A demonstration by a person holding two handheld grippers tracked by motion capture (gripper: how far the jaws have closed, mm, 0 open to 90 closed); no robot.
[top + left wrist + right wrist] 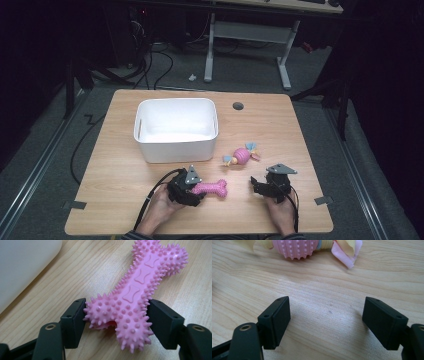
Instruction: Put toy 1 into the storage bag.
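Note:
A pink spiky bone toy [214,188] lies on the wooden table [115,175] near its front edge. My left gripper [199,190] is shut on the bone's left end. In the left gripper view both black pads [73,320] press against the spikes of the bone [135,290], which stretches away up and to the right and rests on the wood. My right gripper [257,185] stands open on the table to the right, with bare wood between its jaws [327,320]. Just beyond it lies a pink candy-shaped toy [295,248] with yellow and pink fabric ends [242,156].
A white plastic bin [175,147] stands behind the bone, left of the table's middle; its wall [22,267] is close on the left in the left gripper view. A round cable hole [238,106] sits at the back. Another desk's legs [285,60] stand on the floor beyond.

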